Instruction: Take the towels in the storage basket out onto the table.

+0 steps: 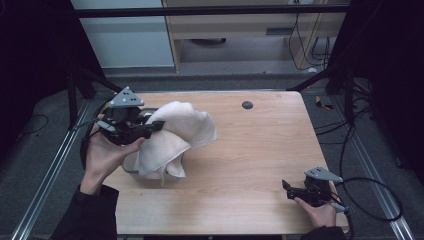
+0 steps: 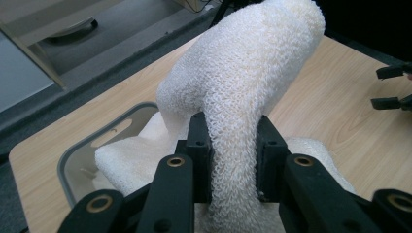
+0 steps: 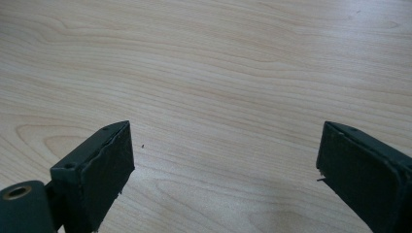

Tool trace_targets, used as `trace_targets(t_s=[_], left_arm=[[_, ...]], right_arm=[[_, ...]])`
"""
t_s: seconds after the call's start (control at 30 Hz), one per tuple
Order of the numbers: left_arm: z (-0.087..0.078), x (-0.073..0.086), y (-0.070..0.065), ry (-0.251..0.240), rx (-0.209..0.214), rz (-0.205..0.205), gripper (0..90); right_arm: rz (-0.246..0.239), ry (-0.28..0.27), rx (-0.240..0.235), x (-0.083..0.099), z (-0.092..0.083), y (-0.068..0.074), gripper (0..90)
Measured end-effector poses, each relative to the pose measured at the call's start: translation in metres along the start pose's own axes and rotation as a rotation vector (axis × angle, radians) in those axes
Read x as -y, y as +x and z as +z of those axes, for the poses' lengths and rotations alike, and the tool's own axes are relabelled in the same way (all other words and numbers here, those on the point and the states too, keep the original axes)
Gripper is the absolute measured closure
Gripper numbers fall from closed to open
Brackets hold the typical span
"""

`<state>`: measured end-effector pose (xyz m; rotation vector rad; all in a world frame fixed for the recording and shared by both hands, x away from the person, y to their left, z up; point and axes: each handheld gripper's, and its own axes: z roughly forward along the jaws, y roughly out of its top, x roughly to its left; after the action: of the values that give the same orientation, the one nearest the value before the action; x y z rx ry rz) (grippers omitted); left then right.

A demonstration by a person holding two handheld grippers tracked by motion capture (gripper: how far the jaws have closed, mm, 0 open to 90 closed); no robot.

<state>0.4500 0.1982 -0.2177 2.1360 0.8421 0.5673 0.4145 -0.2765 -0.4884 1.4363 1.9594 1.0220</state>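
Left tongs: I have them clamped on a raised fold of the white towel.
Right tongs: jaws apart, idle over bare table.
Towel location: draped over a grey tub, table's left side.
Handling: I judge it soft, light, floppy; pinch a bunched fold.

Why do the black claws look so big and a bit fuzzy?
In the left gripper view the left claw, shut on the white towel, sits right by the camera, so it looms soft-edged; in the right gripper view the open right claw does too, over sharper, faintly glary wood.
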Motion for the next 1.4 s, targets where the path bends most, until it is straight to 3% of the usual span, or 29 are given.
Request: trace_targets(t_s=[0.2, 0.47, 0.67, 1.1, 1.4], left_arm=[[0.010, -0.015, -0.016, 0.004, 0.033, 0.016, 72.9], [0.032, -0.032, -0.040, 0.017, 0.076, 0.066, 72.9], [0.048, -0.039, -0.049, 0.035, 0.081, 0.088, 72.9], [0.085, -0.043, -0.069, 0.067, 0.094, 0.117, 72.8], [0.113, -0.038, -0.073, 0.095, 0.117, 0.112, 72.8]], right_arm=[[-0.003, -0.003, -0.002, 0.000, 0.000, -0.001, 6.5], [-0.001, -0.011, -0.003, 0.000, -0.001, -0.001, 6.5], [0.003, -0.012, -0.009, -0.001, -0.002, -0.001, 6.6], [0.000, -0.013, -0.008, -0.001, -0.003, 0.000, 6.7], [-0.004, -0.012, -0.005, 0.000, -0.003, 0.000, 6.7]])
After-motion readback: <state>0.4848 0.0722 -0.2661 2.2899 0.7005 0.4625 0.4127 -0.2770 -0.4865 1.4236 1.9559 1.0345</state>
